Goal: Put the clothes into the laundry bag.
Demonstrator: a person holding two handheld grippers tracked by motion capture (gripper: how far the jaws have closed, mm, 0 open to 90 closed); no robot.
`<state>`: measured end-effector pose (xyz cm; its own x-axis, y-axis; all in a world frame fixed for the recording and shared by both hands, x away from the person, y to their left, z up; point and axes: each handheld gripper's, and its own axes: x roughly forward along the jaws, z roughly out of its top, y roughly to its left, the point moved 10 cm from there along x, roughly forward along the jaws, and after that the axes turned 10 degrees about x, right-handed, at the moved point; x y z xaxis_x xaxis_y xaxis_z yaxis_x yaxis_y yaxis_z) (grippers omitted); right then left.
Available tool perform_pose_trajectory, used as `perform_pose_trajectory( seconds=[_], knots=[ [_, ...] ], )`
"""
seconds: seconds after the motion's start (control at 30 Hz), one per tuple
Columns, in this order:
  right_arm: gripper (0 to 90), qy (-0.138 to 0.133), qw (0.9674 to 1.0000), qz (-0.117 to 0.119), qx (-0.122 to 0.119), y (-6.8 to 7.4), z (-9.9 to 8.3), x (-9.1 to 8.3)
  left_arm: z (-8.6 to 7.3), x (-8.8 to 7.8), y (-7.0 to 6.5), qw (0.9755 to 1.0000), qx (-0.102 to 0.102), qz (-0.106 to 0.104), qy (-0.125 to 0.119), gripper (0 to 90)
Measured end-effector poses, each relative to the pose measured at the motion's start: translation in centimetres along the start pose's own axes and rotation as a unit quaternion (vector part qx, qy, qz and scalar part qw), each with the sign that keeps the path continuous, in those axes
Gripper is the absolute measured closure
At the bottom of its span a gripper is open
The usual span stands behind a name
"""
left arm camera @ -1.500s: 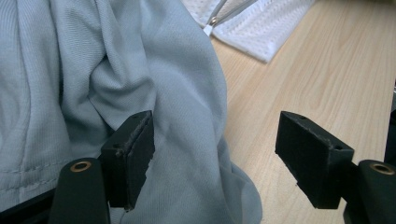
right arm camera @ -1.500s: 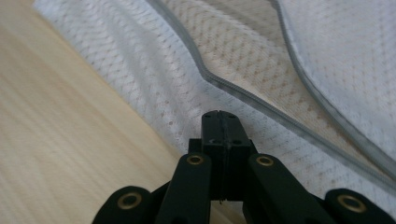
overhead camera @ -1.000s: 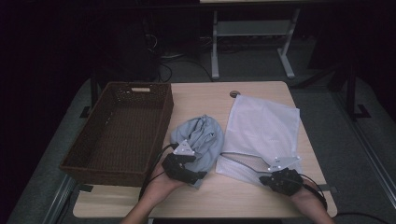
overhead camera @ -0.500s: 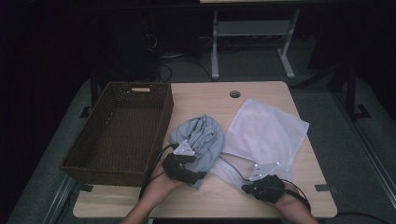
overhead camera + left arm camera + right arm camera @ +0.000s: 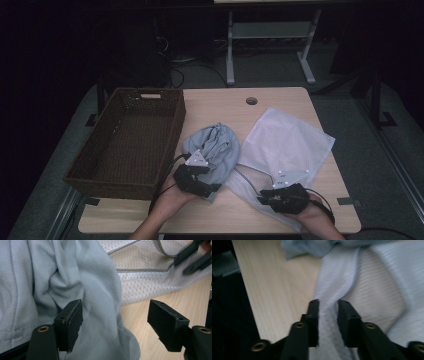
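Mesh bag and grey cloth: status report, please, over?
Left tool open, astride the grey cloth. Right tool just opening, jaws apart, mesh bag fold between them. Wicker basket left of the cloth, nothing blocking.

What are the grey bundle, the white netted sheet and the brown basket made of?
Grey bundle: soft matte knit cloth, by its fine weave and folds. White netted sheet: mesh fabric, tiny holes, grey piping. Brown basket: woven wicker or a look-alike, by its plaited walls.

left tool (image 5: 206,176): jaws spread wide | right tool (image 5: 264,196): jaws just parting, narrow gap
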<state>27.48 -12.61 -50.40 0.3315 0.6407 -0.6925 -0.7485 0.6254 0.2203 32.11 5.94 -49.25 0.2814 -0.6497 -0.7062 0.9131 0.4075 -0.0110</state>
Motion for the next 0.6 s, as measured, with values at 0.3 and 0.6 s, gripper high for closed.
perform_pose_trajectory(
  seconds=[0.3, 0.6],
  knots=[
    [35.6, -0.043, 0.9989, -0.016, 0.01, -4.8, 2.5, -0.2, -0.1, 0.2, 0.0, 1.0, -0.001, -0.001, 0.002, 27.7],
    [33.0, 0.008, 0.9991, -0.032, 0.027, -6.9, 1.1, 2.4, -0.1, 0.1, 0.1, 1.0, -0.001, 0.0, 0.0, 27.8]
  ],
)
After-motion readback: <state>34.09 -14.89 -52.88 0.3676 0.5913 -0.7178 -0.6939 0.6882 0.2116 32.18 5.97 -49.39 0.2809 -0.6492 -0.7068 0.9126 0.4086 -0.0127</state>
